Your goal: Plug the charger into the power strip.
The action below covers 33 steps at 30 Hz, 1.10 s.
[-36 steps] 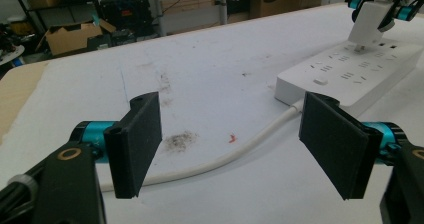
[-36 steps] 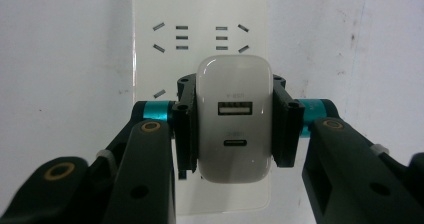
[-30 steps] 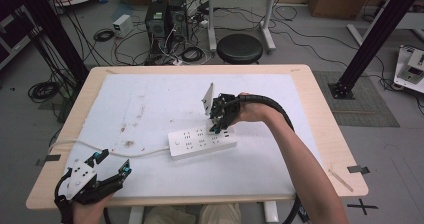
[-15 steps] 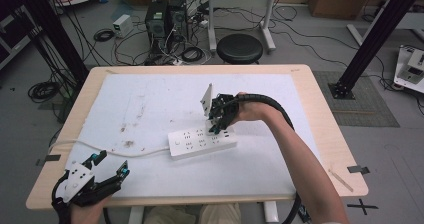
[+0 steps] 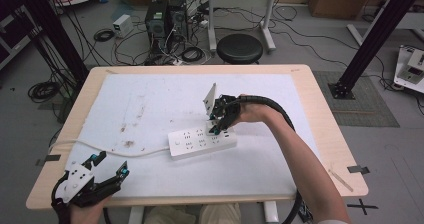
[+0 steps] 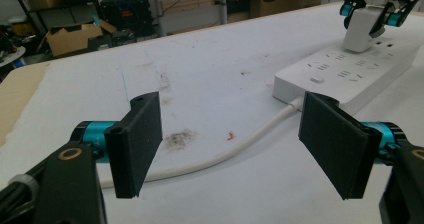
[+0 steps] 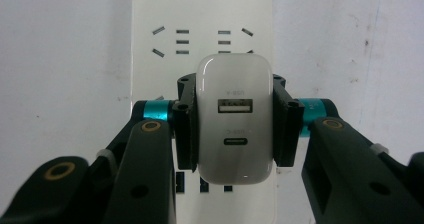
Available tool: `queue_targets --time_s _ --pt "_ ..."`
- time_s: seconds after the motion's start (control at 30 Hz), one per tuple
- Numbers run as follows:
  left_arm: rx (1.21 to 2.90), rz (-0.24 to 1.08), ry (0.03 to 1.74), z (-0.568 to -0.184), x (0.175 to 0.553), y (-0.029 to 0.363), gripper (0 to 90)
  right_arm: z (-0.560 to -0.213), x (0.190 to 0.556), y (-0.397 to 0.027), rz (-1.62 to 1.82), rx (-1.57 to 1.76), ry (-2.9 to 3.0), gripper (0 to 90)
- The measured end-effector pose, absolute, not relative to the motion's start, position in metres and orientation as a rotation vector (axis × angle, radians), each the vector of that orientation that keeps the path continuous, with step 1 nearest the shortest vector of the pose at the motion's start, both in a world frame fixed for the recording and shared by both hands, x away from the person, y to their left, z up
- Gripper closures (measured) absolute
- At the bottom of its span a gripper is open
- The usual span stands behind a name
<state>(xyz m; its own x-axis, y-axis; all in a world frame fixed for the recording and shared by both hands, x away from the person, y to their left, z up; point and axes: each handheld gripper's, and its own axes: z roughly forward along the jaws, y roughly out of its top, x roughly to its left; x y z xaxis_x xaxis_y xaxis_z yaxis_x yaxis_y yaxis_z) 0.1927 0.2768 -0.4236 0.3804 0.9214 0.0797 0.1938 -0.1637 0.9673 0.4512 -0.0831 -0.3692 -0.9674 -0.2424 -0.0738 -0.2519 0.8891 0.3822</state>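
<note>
Left claw rests low at the near left corner of the bench, jaws spread wide with nothing between them; its own view shows the two black pads well apart above the white mat. A white cable runs across the mat from the left edge to the white power strip, which lies near the bench's middle. Right claw stands over the strip's right end, jaws clamped on both sides of a white USB charger, which sits directly above the strip's sockets; whether it is seated cannot be told.
</note>
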Motion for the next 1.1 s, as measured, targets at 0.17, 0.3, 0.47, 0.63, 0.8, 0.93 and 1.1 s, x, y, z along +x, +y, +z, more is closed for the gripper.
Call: queue_targets --time_s 0.17,0.3,0.47,0.63,0.8,0.93,1.1 --pt "1.623 0.901 1.02 -0.4228 0.1889 0.2767 25.4 -0.3715 0.4554 -0.086 0.672 -0.368 3.049 63.8" --pt "1.628 0.908 1.026 -0.4225 0.1857 0.2784 25.5 -0.373 0.4577 -0.0866 0.7 -0.369 3.056 63.9" --pt "1.633 0.92 1.039 -0.4217 0.1828 0.2816 25.6 -0.3733 0.4562 -0.0866 0.696 -0.383 3.046 63.9" --pt "1.647 0.916 1.03 -0.4203 0.1882 0.2779 25.6 -0.3743 0.4564 -0.0867 0.7 -0.395 3.042 63.9" --pt "1.658 0.913 1.023 -0.4207 0.1898 0.2753 25.6 -0.375 0.4572 -0.0864 0.701 -0.389 3.05 63.9" --pt "1.656 0.916 1.026 -0.4209 0.1886 0.2764 25.6 -0.3743 0.4565 -0.0841 0.67 -0.405 3.047 63.9" --pt "1.652 0.92 1.036 -0.4202 0.1876 0.2778 25.6 -0.3743 0.4503 -0.082 0.63 -0.431 3.015 63.9"
